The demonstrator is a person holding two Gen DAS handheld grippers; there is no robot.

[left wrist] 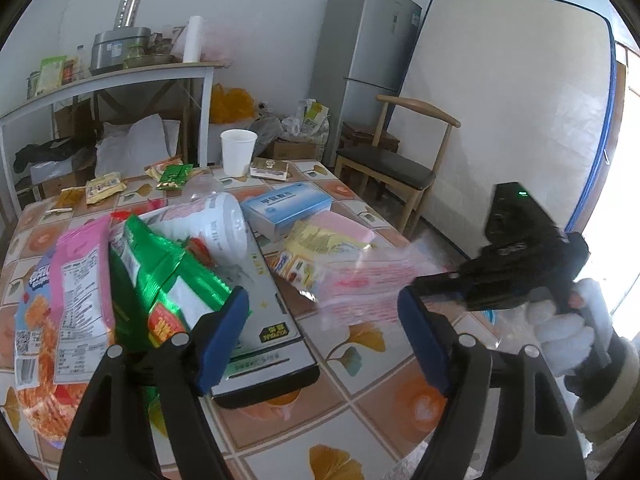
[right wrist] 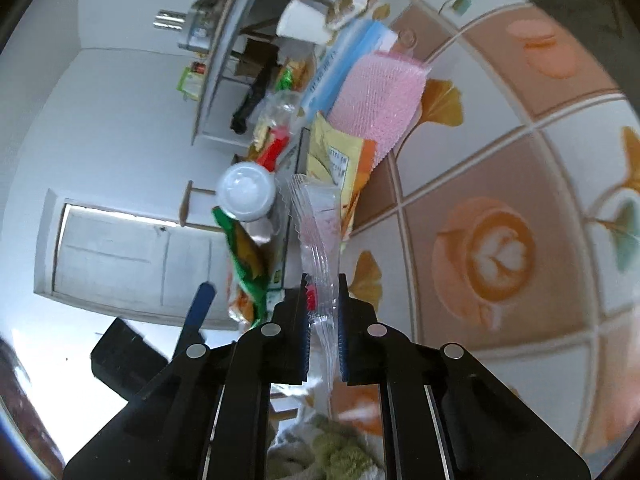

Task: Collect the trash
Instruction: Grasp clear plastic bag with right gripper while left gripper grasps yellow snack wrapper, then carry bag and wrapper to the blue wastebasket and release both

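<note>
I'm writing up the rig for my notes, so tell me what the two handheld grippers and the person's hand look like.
Both grippers are black plastic with round silver pivot pins and blue pads on the two fingers. The left gripper has broad blue pads; the right gripper's pads look ribbed. In the left view, the right gripper's black body carries a small green light, and the hand on it wears a fluffy white glove with a beige cuff.
</note>
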